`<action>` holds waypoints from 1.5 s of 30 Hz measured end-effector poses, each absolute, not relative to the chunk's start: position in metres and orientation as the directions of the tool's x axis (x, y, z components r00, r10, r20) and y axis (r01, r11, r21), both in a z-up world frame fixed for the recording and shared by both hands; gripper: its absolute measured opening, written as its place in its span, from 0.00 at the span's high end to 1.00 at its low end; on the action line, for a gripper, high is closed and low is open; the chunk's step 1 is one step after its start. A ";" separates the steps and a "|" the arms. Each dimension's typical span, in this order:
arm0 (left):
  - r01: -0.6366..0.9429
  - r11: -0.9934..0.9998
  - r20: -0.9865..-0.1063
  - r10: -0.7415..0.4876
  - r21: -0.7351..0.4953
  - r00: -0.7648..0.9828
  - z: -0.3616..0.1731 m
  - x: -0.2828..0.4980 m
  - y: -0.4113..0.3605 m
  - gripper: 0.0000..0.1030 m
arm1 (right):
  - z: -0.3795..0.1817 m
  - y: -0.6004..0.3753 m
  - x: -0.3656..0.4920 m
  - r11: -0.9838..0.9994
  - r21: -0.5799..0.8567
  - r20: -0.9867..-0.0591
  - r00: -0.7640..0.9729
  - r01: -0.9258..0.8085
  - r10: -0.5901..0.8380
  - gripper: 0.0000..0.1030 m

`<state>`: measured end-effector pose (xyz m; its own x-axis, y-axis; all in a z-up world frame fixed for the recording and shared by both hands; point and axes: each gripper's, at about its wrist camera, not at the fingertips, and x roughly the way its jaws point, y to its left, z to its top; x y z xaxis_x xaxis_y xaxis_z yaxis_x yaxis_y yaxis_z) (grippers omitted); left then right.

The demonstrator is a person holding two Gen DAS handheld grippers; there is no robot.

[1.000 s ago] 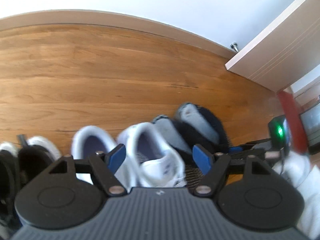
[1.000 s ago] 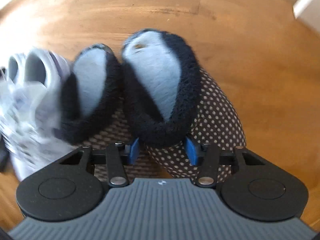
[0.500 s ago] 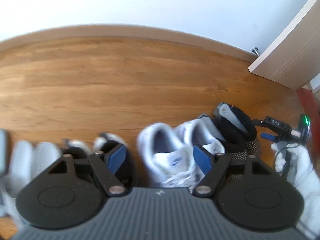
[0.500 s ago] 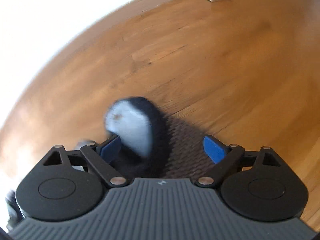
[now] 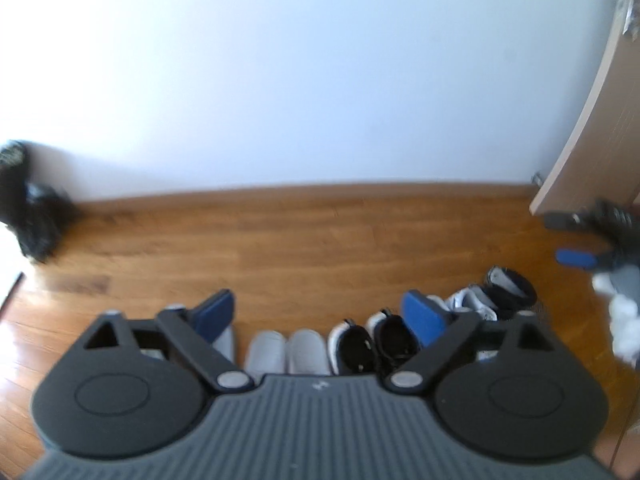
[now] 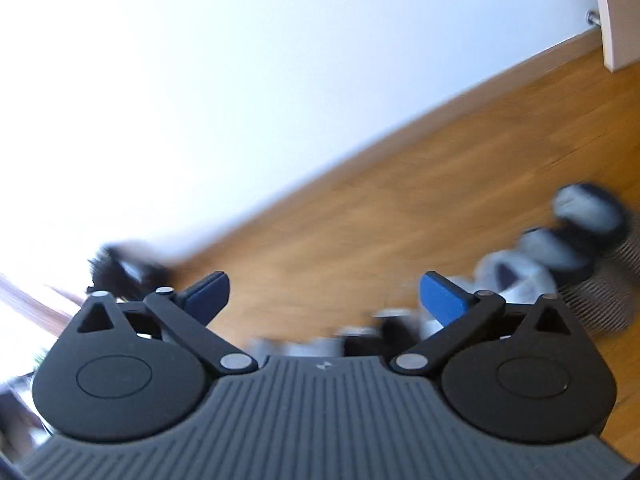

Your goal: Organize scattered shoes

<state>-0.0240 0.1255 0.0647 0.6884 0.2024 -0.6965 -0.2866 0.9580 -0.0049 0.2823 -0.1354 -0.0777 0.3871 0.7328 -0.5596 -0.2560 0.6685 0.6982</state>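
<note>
Both claws have just opened, empty, above the shoes (image 5: 352, 340).

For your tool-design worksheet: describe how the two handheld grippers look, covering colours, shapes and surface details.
Both the left gripper and right gripper look alike: a ribbed grey body, two round black discs, black link arms with silver rivets, and flat blue pads on the fingers.

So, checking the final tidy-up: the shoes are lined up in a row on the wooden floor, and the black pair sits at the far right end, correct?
Not quite. In the left wrist view the black pair sits mid-row on the wooden floor; the fuzzy slippers are at the right end.
</note>
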 end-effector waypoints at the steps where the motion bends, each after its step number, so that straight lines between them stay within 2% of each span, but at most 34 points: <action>1: -0.298 0.954 -0.684 0.200 -0.025 0.701 0.069 -0.046 0.132 0.00 | -0.054 -0.120 0.263 0.702 0.660 -0.586 0.400 -0.268 0.704 0.00; 3: -0.318 0.947 -0.683 0.196 -0.055 0.704 0.067 -0.071 0.148 0.00 | -0.036 -0.099 0.227 0.720 0.658 -0.612 0.401 -0.218 0.681 0.00; 5: -0.379 0.923 -0.704 0.226 -0.065 0.673 0.054 -0.091 0.168 0.00 | -0.037 -0.076 0.188 0.697 0.681 -0.592 0.391 -0.223 0.704 0.00; 6: -0.410 0.909 -0.716 0.242 -0.068 0.655 0.048 -0.100 0.178 0.00 | -0.042 -0.059 0.166 0.711 0.647 -0.599 0.395 -0.274 0.697 0.00; 9: -0.510 0.857 -0.766 0.282 -0.069 0.577 0.029 -0.122 0.206 0.00 | -0.057 -0.006 0.110 0.791 0.449 -0.708 0.374 -0.416 0.599 0.00; 14: -0.547 0.836 -0.778 0.319 -0.038 0.541 0.014 -0.137 0.231 0.00 | -0.098 0.049 0.069 0.739 0.395 -0.766 0.248 -0.546 0.593 0.00; 17: -0.597 0.801 -0.822 0.307 -0.050 0.480 0.003 -0.138 0.244 0.00 | -0.110 0.068 0.078 0.788 0.367 -0.810 0.246 -0.495 0.532 0.00; 20: -0.595 0.801 -0.826 0.296 -0.058 0.480 0.002 -0.146 0.244 0.00 | -0.085 0.072 0.076 0.899 0.334 -0.924 0.087 -0.283 0.371 0.01; 21: -0.590 0.805 -0.828 0.290 -0.061 0.481 0.004 -0.143 0.244 0.00 | -0.071 0.072 0.070 0.861 0.429 -0.889 0.042 -0.274 0.457 0.00; 22: -0.580 0.812 -0.824 0.289 -0.059 0.488 0.008 -0.143 0.243 0.00 | -0.052 0.074 0.062 0.769 0.562 -0.803 0.019 -0.304 0.595 0.01; 23: -0.571 0.819 -0.820 0.290 -0.054 0.494 0.011 -0.141 0.241 0.00 | -0.037 0.075 0.053 0.702 0.618 -0.742 0.033 -0.354 0.669 0.01; 24: -0.561 0.826 -0.816 0.292 -0.048 0.500 0.012 -0.139 0.240 0.00 | -0.023 0.078 0.040 0.682 0.563 -0.716 0.136 -0.468 0.685 0.01; 25: -0.547 0.836 -0.815 0.291 -0.038 0.501 0.012 -0.134 0.239 0.00 | -0.013 0.082 0.028 0.694 0.438 -0.693 0.277 -0.572 0.666 0.01; 27: -0.558 0.829 -0.824 0.292 -0.036 0.486 0.010 -0.133 0.238 0.00 | -0.012 0.086 0.018 0.759 0.273 -0.697 0.422 -0.591 0.579 0.00; 28: -0.574 0.817 -0.829 0.287 -0.050 0.481 0.008 -0.134 0.238 0.00 | -0.013 0.084 0.019 0.781 0.260 -0.720 0.425 -0.568 0.549 0.00; 29: -0.578 0.813 -0.830 0.275 -0.069 0.486 0.009 -0.133 0.238 0.00 | -0.013 0.079 0.022 0.769 0.324 -0.722 0.381 -0.551 0.577 0.00; 31: -0.576 0.813 -0.824 0.266 -0.088 0.501 0.011 -0.137 0.232 0.00 | -0.016 0.064 0.030 0.694 0.485 -0.655 0.305 -0.532 0.691 0.00; 32: -0.567 0.819 -0.818 0.266 -0.088 0.511 0.014 -0.136 0.229 0.00 | -0.020 0.061 0.033 0.689 0.509 -0.647 0.299 -0.516 0.701 0.00; 34: -0.558 0.827 -0.810 0.277 -0.073 0.517 0.018 -0.134 0.223 0.00 | -0.027 0.059 0.041 0.773 0.460 -0.721 0.325 -0.436 0.612 0.00; 38: -0.551 0.832 -0.829 0.269 -0.056 0.490 0.008 -0.129 0.225 0.00 | -0.033 0.048 0.052 0.843 0.383 -0.768 0.377 -0.377 0.518 0.00; 42: -0.570 0.821 -0.858 0.268 -0.034 0.438 -0.009 -0.123 0.236 0.00 | -0.042 0.045 0.057 0.864 0.362 -0.785 0.386 -0.349 0.485 0.00; 45: -0.598 0.798 -0.875 0.236 -0.074 0.423 -0.021 -0.118 0.253 0.01 | -0.043 0.053 0.054 0.853 0.364 -0.786 0.369 -0.373 0.496 0.00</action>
